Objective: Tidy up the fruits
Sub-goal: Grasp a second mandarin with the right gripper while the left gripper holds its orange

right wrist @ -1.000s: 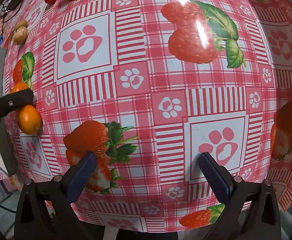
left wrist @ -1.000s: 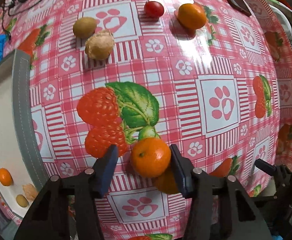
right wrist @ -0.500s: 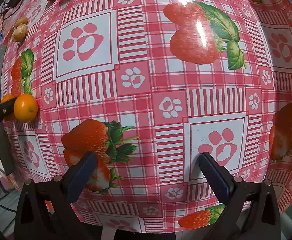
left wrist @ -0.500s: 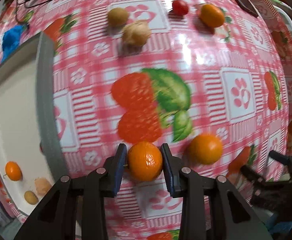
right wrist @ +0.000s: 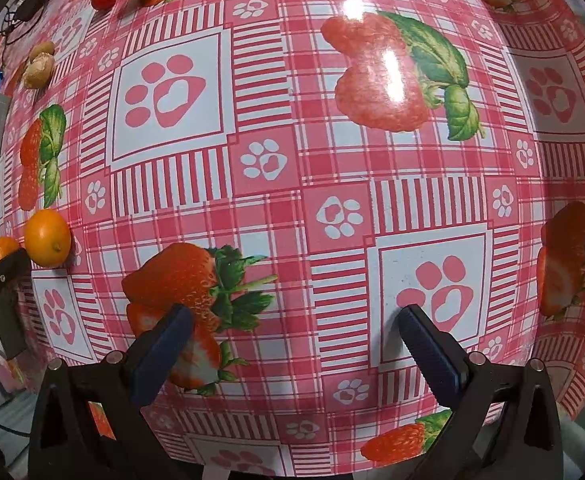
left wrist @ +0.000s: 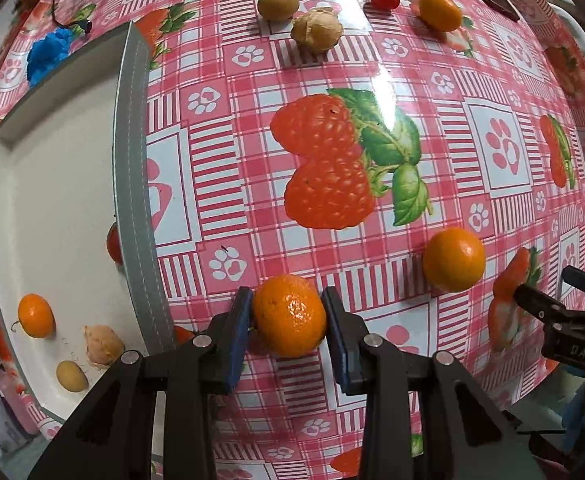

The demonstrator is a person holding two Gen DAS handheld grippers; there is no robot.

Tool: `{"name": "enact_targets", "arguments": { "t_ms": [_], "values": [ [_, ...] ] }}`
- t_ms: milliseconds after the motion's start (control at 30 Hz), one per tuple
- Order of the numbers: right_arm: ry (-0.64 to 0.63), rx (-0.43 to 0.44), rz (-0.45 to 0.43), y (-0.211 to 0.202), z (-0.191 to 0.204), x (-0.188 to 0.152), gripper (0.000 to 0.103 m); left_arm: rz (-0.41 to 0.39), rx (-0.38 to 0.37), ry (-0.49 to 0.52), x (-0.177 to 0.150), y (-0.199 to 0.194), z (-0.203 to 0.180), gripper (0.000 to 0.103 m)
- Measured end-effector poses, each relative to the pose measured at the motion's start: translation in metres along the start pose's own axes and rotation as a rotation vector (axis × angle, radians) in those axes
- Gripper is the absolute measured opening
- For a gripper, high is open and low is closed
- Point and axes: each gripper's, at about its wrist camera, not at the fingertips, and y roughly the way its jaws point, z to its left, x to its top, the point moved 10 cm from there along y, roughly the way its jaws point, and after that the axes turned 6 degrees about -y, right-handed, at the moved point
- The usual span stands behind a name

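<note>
— Left wrist view: left gripper (left wrist: 288,316) jaws clamp a tangerine (left wrist: 289,315) above the surface (left wrist: 292,180), near the tray (left wrist: 132,184).
— Round peel; it might slip. Right gripper (right wrist: 292,334) gapes, empty.

Left wrist: looks straight down, close over the surface (left wrist: 332,80).
Right wrist: same, further right.
Shared: loose orange (left wrist: 454,260) (right wrist: 47,237).

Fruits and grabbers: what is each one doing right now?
left gripper: shut on the mandarin
mandarin: gripped, near the tray
second mandarin: loose on the tablecloth
right gripper: open, holding nothing
tray: holds a few fruits
</note>
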Motion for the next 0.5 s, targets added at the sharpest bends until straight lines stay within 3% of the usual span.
{"name": "enact_targets", "arguments": {
  "t_ms": [233, 500],
  "values": [
    [0.015, 0.014, 0.066, -0.001, 0.005, 0.002, 0.103, 0.001, -0.008, 0.003, 0.0, -0.009, 0.016, 0.039],
    [-0.095, 0.119, -0.039, -0.031, 0.071, 0.036, 0.103, 0.009, -0.011, -0.003, -0.008, -0.01, 0.024, 0.039]
  ]
}}
